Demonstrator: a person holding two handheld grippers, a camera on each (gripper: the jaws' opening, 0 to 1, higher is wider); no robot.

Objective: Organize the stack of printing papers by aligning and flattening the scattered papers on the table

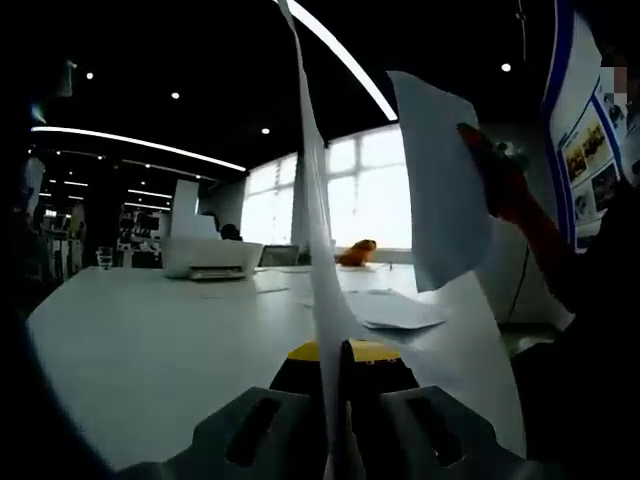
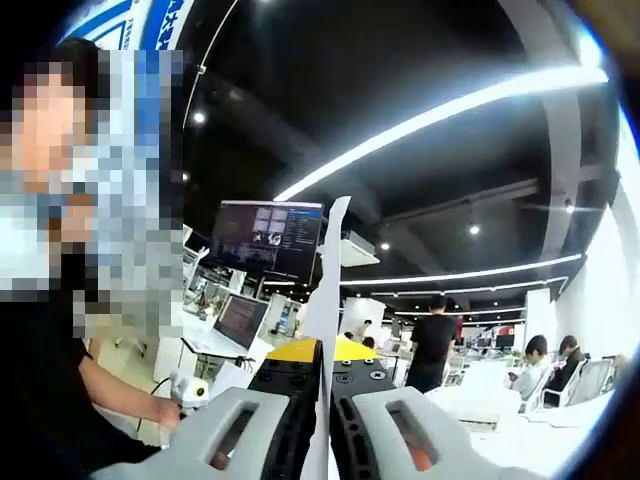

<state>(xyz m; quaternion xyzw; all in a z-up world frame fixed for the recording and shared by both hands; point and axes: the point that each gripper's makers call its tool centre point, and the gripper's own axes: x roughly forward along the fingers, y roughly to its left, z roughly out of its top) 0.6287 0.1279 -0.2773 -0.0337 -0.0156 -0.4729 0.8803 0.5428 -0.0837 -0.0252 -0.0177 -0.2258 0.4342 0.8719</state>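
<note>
My left gripper [image 1: 337, 352] is shut on a white sheet of paper [image 1: 316, 200]. The sheet stands edge-on from the jaws and reaches high up the left gripper view. A second white flap of paper [image 1: 440, 190] hangs to the right, with the right gripper [image 1: 490, 170] showing orange-red at its edge. I cannot tell whether both flaps are one sheet. Several loose papers [image 1: 392, 310] lie on the white table [image 1: 150, 340] beyond. In the right gripper view my right gripper [image 2: 325, 352] is shut on a sheet of paper [image 2: 328, 270], also edge-on.
A white printer [image 1: 210, 258], a glass [image 1: 105, 258] and an orange object [image 1: 358, 252] stand at the table's far side. A person [image 2: 60, 380] sits close at the left of the right gripper view. Monitors [image 2: 265, 235] and other people [image 2: 435, 345] are behind.
</note>
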